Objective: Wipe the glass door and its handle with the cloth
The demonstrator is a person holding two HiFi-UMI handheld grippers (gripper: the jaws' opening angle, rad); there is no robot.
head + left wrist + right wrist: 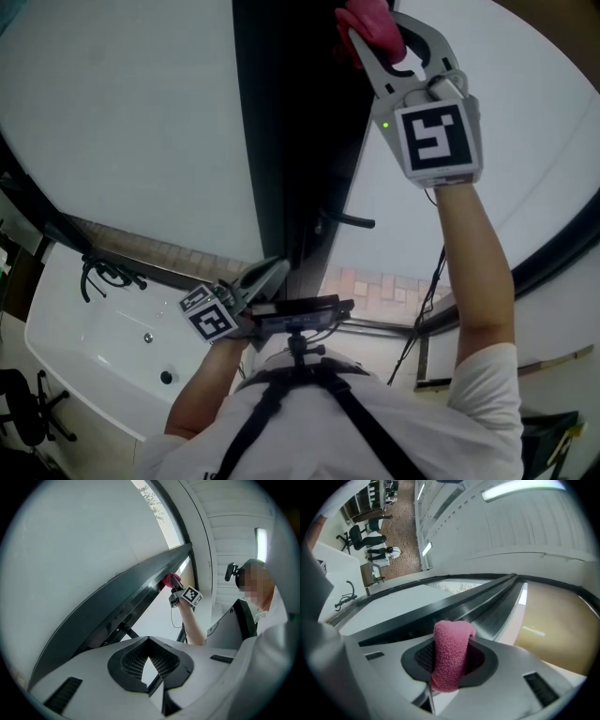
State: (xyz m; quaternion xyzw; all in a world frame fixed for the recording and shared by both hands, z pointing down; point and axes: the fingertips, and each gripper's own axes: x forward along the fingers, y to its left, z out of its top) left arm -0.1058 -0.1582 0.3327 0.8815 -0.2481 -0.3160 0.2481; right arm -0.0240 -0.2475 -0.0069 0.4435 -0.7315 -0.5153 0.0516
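Right claw (pixel 380 30) is up high, arm stretched, pinching the pink terry cloth (pixel 366 17). In the right gripper view the cloth (pixel 451 654) is a thick folded roll clamped between both pads, its top end sticking out past the tips.

The cloth sits against the dark metal frame (pixel 291 141) of the frosted glass door (pixel 131 112), near the frame's upper end. The left gripper view shows the cloth (pixel 168 579) touching the frame edge, with pale glass panels on either side of the frame.

The black lever handle (pixel 349 221) sticks out of the frame well below the cloth. In the head view it lies between the two claws, and neither one touches it.

Left claw (pixel 267 272) is low, near the person's chest, pressed together with nothing between the pads. Its tips point up toward the frame. In the left gripper view the handle (pixel 123 630) is just beyond the claw, up and to the left.

A white bench (pixel 75 366) is at the lower left of the head view, with a black cable loop (pixel 105 274) lying on it. A black office chair (pixel 23 412) stands beside the bench.

The person wears a white short-sleeved shirt with black harness straps (pixel 272 412) across it.
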